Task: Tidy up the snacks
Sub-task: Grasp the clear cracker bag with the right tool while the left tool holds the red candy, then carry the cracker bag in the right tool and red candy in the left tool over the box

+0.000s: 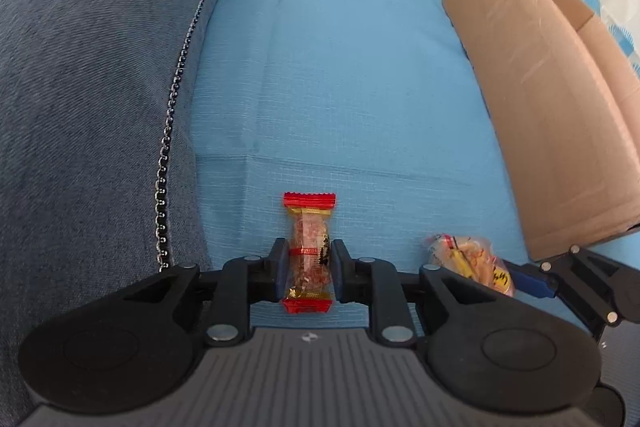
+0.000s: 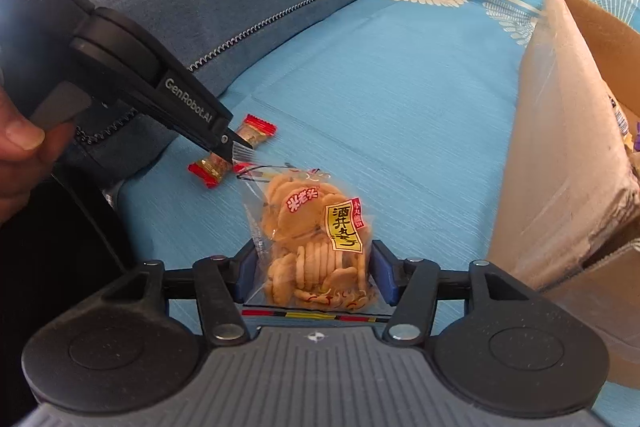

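While the left tongs [image 1: 308, 269] pinch the candy [image 1: 309, 251], the right tongs [image 2: 314, 273] straddle the cracker bag [image 2: 312, 239].

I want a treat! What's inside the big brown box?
Only a sliver shows past the cardboard box's open top: something dark and purple at the frame edge. The box walls cover the rest, so I cannot tell what it holds.

In the right wrist view the cardboard box [image 2: 560, 155] is cut off by the right edge, and the things inside it are too blurred to tell. The left gripper [image 2: 236, 151] hides the middle of the red-ended candy [image 2: 212, 167]. A hand [image 2: 18, 155] is cut by the left edge.
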Demonstrator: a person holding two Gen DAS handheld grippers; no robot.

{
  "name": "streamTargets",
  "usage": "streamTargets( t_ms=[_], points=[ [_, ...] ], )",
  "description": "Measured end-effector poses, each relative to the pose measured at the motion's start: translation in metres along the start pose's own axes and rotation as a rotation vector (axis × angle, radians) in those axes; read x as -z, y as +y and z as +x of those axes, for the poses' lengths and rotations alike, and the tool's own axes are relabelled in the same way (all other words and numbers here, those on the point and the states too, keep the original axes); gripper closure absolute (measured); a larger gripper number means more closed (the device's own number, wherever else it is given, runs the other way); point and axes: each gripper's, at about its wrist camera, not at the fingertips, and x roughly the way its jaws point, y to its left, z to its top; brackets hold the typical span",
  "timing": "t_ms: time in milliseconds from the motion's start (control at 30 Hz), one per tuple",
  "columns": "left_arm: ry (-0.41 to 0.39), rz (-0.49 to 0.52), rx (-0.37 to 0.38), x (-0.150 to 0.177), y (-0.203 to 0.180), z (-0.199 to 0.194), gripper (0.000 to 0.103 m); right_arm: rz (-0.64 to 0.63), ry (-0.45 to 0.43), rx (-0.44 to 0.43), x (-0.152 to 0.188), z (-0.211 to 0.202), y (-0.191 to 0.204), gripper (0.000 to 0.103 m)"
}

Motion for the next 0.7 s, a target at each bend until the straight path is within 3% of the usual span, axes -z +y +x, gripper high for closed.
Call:
streamTargets(
  t_ms=[200, 500, 700],
  points=[
    [-0.005, 0.002, -0.002, 0.0, 0.0, 0.003, 0.08, -0.014, -0.005, 0.015, -0.001, 0.001, 0.001, 0.053],
    [-0.011, -0.013, 0.016, 0.003, 0.01, -0.002, 0.084, -0.016, -0.036, 0.02, -0.001, -0.016, 0.001, 0.054],
    [-0.119, -0.044, 0.053, 0.011, 0.021, -0.022, 0.085, -0.113, -0.123, 0.004, -0.013, -0.062, 0.011, 0.054]
  ],
)
